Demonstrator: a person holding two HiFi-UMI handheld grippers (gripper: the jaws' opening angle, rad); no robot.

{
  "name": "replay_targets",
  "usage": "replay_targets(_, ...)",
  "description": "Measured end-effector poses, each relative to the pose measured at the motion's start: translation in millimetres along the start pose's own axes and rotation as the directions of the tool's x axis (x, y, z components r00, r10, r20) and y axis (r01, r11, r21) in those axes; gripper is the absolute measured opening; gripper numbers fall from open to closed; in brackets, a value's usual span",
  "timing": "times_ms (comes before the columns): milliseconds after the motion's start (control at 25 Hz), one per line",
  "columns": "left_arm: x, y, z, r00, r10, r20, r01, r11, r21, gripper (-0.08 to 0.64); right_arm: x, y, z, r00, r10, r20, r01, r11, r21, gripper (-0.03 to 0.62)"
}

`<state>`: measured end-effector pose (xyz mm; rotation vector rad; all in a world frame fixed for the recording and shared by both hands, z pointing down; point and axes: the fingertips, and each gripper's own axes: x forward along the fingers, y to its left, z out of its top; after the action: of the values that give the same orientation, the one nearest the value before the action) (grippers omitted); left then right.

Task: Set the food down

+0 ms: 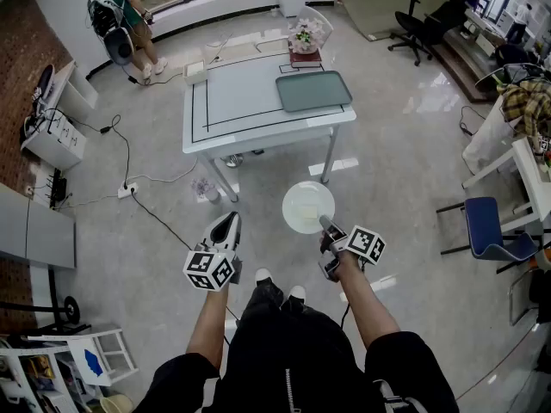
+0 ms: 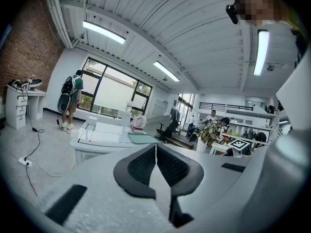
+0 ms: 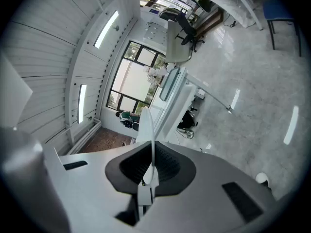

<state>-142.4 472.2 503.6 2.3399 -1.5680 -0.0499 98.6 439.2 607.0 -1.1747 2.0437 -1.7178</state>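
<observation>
A round white plate (image 1: 308,206) hangs level over the floor in front of me, with my right gripper (image 1: 326,227) shut on its near rim. The right gripper view shows the plate (image 3: 146,128) edge-on, pinched between the dark pads of that gripper (image 3: 151,168). The plate's top looks bare and white. My left gripper (image 1: 229,222) is held at the same height to the plate's left. Its jaws (image 2: 156,154) meet with nothing between them. Ahead stands a white table (image 1: 250,106) with a grey-green tray (image 1: 313,90) on its right part.
A bunch of flowers (image 1: 305,36) sits at the table's far edge and a small white box (image 1: 195,72) at its far left corner. A blue chair (image 1: 487,229) stands to the right, cables (image 1: 142,198) cross the floor on the left, and a person (image 1: 125,15) stands by the windows.
</observation>
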Motion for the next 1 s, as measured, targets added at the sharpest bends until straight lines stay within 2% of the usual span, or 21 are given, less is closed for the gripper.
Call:
replay_targets(360, 8, -16, -3, 1.000, -0.003, -0.010, 0.003, 1.000, 0.008, 0.014, -8, -4, 11, 1.000, 0.007, 0.000, -0.007, 1.000, -0.002, 0.017)
replay_targets(560, 19, -19, -7, 1.000, -0.011, -0.021, 0.011, 1.000, 0.009, 0.014, -10, -11, 25, 0.999, 0.021, 0.049, -0.023, 0.999, 0.047, 0.018)
replay_targets(760, 44, -22, -8, 0.999, -0.038, -0.028, 0.038, 0.999, 0.007, 0.014, -6, -15, 37, 0.999, -0.001, 0.035, 0.001, 1.000, 0.002, 0.017)
replay_targets(1000, 84, -24, -11, 0.995, -0.089, -0.047, 0.089, 0.996, 0.005, 0.014, 8, -21, 57, 0.999, -0.005, 0.046, 0.003, 0.999, 0.037, 0.017)
